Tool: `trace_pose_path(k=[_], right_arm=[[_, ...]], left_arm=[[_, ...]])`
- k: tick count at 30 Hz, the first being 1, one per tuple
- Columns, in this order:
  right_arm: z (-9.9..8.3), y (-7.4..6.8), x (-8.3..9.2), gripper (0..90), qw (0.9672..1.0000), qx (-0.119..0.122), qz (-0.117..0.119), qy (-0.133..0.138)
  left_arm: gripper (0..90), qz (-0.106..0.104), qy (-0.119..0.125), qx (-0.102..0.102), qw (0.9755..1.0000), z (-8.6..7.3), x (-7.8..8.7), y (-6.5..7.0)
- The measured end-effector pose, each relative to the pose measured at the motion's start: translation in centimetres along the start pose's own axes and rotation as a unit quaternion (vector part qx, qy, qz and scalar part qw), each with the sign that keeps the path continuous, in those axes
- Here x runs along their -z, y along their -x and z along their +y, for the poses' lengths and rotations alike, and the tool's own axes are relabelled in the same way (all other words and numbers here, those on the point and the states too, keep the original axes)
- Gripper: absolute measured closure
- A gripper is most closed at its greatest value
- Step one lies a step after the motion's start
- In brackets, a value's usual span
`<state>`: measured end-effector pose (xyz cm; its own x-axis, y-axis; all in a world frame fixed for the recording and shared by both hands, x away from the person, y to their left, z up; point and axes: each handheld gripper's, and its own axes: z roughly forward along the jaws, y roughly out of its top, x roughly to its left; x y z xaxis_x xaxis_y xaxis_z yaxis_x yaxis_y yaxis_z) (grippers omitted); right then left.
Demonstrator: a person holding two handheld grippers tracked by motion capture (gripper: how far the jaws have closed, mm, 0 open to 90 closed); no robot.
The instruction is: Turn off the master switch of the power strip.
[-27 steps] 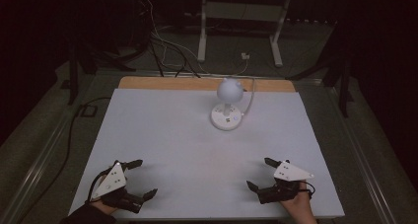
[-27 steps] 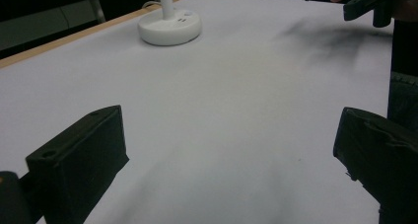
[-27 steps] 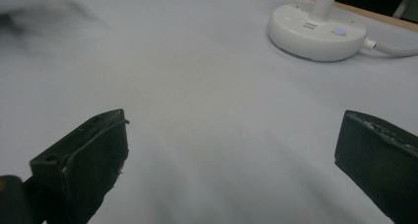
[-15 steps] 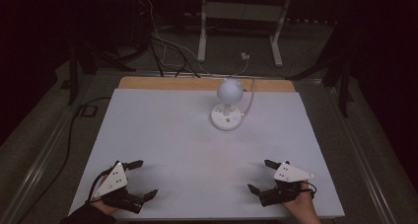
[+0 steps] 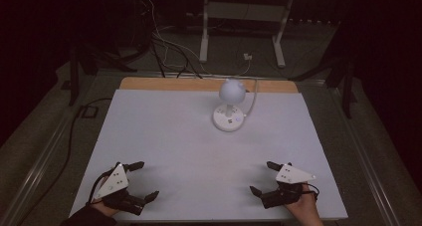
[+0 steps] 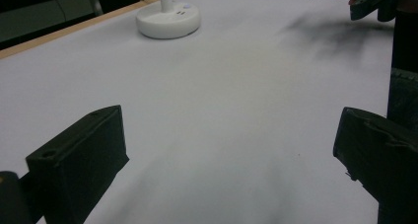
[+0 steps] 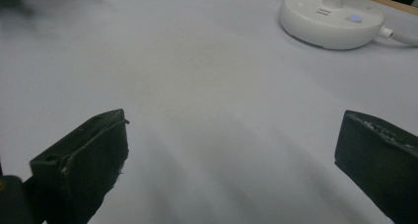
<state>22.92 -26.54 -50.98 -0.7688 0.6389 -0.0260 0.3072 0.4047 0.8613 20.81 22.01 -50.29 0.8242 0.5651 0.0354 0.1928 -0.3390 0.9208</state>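
While the room beyond the counter (image 5: pixel 164 136) lies in near darkness, I can make out little there: a pale stand (image 5: pixel 242 24) and loose cables (image 5: pixel 164 47) on the floor, nothing sharper. The lamp (image 5: pixel 230 106) sits toward the far edge of the counter, right of centre, well apart from both of my grippers. From above, its round white head hides the stem. In my left gripper view the head is cut off by the top edge, leaving the round base (image 6: pixel 168 20) and a stub of stem. My right gripper view shows the base (image 7: pixel 331 18) with a small lit button and its cord running off right; the stem is cropped there too.

My left gripper (image 5: pixel 139 180) rests at the near left corner, jaws spread wide, bare counter between them. My right gripper (image 5: pixel 264 177) rests at the near right, jaws likewise released and grasping nothing. My forearms are cut off by the bottom edge of the high view.
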Motion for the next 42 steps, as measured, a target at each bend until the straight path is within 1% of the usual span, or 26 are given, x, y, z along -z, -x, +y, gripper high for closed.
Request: trace_pose_path(k=[8,12,14,16,19,24,27,28,30,31,33,36,39,42], right_arm=[[0.1,-0.2,0.0,0.0,1.0,-0.001,0.002,-0.003],[0.2,-0.4,-0.1,0.0,0.9999,0.011,-0.005,-0.009],[0.2,-0.5,-0.1,0.0,0.9999,0.009,-0.006,-0.013],[0.1,-0.5,-0.2,0.0,0.9998,0.013,-0.008,-0.016],[0.2,-0.6,-0.2,0.0,0.9998,0.01,-0.007,-0.013],[0.5,-0.8,0.0,0.0,0.9999,0.01,-0.007,-0.007],[0.7,-1.0,-0.1,0.0,1.0,0.003,0.003,-0.008],[0.7,-1.1,-0.1,0.0,0.9999,0.006,0.003,-0.008],[0.9,-1.1,-0.2,0.0,0.9999,0.005,0.007,-0.007],[1.0,-1.1,-0.3,0.0,0.9999,0.002,0.015,-0.005],[1.0,-1.2,-0.4,0.0,0.9998,0.002,0.016,-0.006],[1.4,-1.5,-0.7,0.0,0.9996,-0.001,0.026,-0.005],[1.7,-1.6,-0.8,0.0,0.9995,-0.003,0.032,-0.005],[2.1,-1.6,-0.9,0.0,0.9995,-0.003,0.031,-0.004]], left_arm=[[0.3,0.0,0.001,0.001,1.0,0.0,0.1,0.0],[0.3,-0.002,0.001,0.001,1.0,0.0,0.1,0.0],[0.3,-0.003,-0.002,-0.001,1.0,0.0,0.0,0.1],[0.3,-0.004,-0.002,0.0,1.0,0.0,0.0,0.1],[0.3,-0.003,0.001,0.002,1.0,0.0,0.1,0.0],[0.3,-0.004,0.0,0.001,1.0,0.0,0.1,0.1],[0.3,-0.004,-0.003,-0.001,1.0,0.0,0.0,0.1],[0.3,-0.005,-0.002,-0.001,1.0,0.0,0.0,0.1],[0.3,-0.005,-0.001,0.001,1.0,0.0,0.0,0.1],[0.3,-0.005,-0.001,0.001,1.0,0.0,0.0,0.1],[0.3,-0.004,-0.001,0.002,1.0,-0.1,0.0,0.0],[0.3,-0.005,-0.001,0.003,1.0,0.0,0.0,0.1],[0.3,-0.005,-0.001,0.002,1.0,0.0,0.0,0.1],[0.3,-0.004,0.0,0.004,1.0,0.0,0.0,0.1]])
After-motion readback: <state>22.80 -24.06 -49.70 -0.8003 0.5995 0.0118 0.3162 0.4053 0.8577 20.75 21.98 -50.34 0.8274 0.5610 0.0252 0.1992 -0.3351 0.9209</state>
